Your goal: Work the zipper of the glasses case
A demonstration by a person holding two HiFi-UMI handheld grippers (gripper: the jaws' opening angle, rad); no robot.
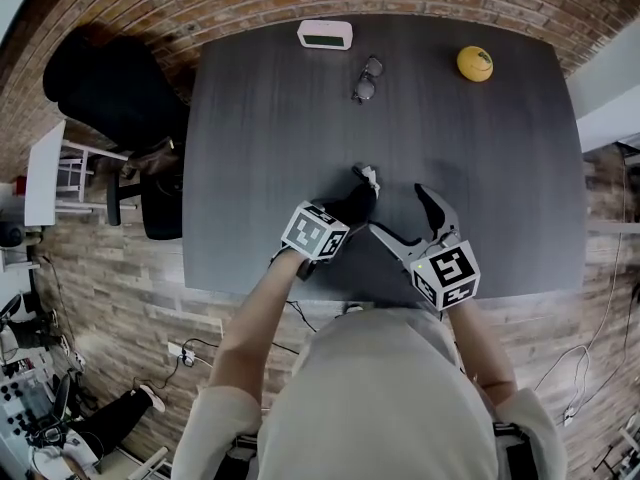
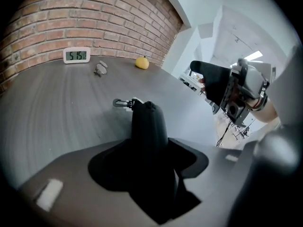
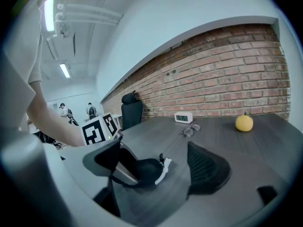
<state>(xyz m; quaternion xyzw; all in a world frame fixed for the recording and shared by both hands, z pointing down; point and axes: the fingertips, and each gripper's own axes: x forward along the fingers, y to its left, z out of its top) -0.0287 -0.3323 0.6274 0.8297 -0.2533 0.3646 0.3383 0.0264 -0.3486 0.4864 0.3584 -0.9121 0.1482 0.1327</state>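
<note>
Glasses case (image 2: 147, 124), black, lying on dark grey table (image 1: 260, 148) close to the near edge, about midway across, long axis running near to far. Metal clip (image 2: 120, 103) and white tag (image 1: 371, 177) at the case's far end, resting on the tabletop.

Left gripper (image 1: 347, 211) clamped on the near part of the case, one black pad against each side, jaws kept fairly far apart by the case's width.

Right gripper (image 1: 397, 208) just right of the case, above the near edge of the table, jaws spread wide in a V with nothing between the pads. Contact between its left jaw and the case or the left gripper not discernible.

Along the far edge of the table, well apart from the case: white clock (image 1: 325, 34) left of centre, folded glasses (image 1: 367, 79) just near and right of it, yellow fruit (image 1: 475, 63) further right.

Black office chair (image 1: 110, 88) off the table's far left corner, on wooden floor (image 1: 110, 268). Brick wall (image 2: 85, 18) behind the far edge
</note>
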